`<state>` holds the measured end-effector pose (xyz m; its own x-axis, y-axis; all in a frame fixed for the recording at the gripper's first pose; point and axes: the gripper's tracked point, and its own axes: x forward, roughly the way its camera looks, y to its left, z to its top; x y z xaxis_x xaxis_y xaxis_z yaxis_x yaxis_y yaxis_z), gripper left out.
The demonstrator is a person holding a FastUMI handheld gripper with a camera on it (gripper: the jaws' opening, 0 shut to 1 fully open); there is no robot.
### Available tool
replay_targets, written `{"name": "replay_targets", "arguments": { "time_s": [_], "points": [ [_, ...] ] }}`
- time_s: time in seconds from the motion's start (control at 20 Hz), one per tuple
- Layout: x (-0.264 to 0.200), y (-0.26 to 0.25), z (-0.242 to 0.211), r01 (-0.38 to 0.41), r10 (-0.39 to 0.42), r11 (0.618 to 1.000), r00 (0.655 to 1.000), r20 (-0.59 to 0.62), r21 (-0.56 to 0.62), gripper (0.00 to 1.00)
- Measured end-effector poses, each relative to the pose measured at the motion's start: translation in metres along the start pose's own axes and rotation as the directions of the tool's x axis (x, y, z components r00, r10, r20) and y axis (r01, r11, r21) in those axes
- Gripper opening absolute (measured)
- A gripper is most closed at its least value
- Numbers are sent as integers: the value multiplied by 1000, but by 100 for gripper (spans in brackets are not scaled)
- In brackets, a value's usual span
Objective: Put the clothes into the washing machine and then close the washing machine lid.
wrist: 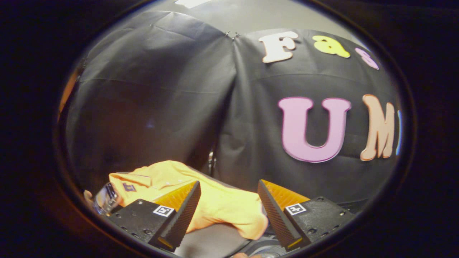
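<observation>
The gripper (228,191) is hanging with its two fingers spread wide apart, nothing pinched between them; each finger is rising to a wedge-shaped tip, and each is carrying a small square marker tag on the block behind it. The ribbed inner face of the left finger (183,215) is sitting in front of the cloth, though whether it is touching the fabric cannot be told. The right finger (274,211) is standing just beside the garment's near hem, with no clear contact.

Between the fingers and just ahead of them an orange polo shirt (215,200) is lying crumpled. Its collar and button placket are pointing away to the left beyond the left finger, and a small dark patch is showing on the chest near the collar. The shirt is resting on a pale grey surface (211,242), part of which is showing bare in the gap between the fingers; a darker curved edge (263,247) is running below the right finger, too cropped to identify.

To the left of the shirt's collar, beyond the left finger, something clear and glossy (105,199) is catching the light, too blurred to name.

Beyond all this the booth's black cloth wall (154,107) is hanging in creased panels, meeting at a fold behind the shirt
</observation>
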<state>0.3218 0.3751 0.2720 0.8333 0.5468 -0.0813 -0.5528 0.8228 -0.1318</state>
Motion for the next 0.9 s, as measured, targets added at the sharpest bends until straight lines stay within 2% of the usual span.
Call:
{"name": "replay_targets", "arguments": {
  "time_s": [0.15,0.35,0.6,0.75,0.85,0.9],
  "points": [
    [19,43,-11,-82,87,996,989,-121,47,97],
    [34,73,-31,-134,156,986,949,-274,97,97],
    [44,82,-59,-149,157,987,905,-396,51,98],
    [42,82,-84,-173,165,985,865,-475,28,98],
    [44,86,-83,-161,180,984,863,-472,81,99],
    [39,88,-88,-147,188,982,843,-504,121,95]
  ]
}}
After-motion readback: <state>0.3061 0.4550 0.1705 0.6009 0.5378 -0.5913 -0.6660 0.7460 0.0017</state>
